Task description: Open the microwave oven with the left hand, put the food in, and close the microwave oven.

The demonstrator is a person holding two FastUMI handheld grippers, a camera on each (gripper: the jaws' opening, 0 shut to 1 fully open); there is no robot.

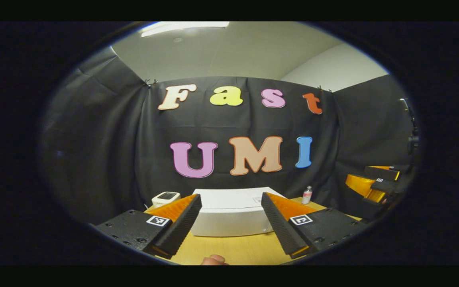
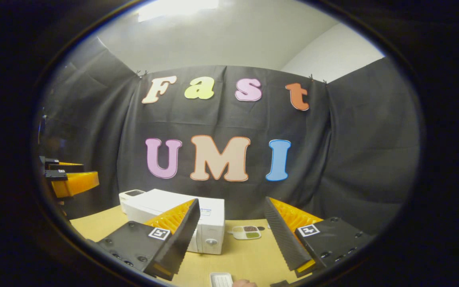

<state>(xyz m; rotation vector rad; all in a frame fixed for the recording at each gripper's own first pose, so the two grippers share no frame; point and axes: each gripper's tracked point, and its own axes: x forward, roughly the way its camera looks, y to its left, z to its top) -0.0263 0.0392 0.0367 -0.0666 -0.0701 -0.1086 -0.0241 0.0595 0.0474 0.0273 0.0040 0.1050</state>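
The white microwave (image 1: 231,217) stands on the wooden table (image 1: 237,249) straight ahead in the left gripper view, with its door closed. My left gripper (image 1: 231,197) hangs open above the table, short of the microwave, with nothing between its fingers. In the right gripper view the microwave (image 2: 213,223) sits left of centre, its knob (image 2: 211,242) facing me. The food, a small divided tray (image 2: 246,232) with dark and green portions, lies on the table just right of it. My right gripper (image 2: 232,202) is open and empty. Each gripper appears at the side of the other's view: right gripper (image 1: 377,181), left gripper (image 2: 68,179).
A small white device (image 1: 165,197) sits left of the microwave and a small bottle (image 1: 306,194) to its right by the cloth wall. A white ridged object (image 2: 220,279) lies at the table's near edge. A fingertip (image 1: 214,260) shows at the bottom.
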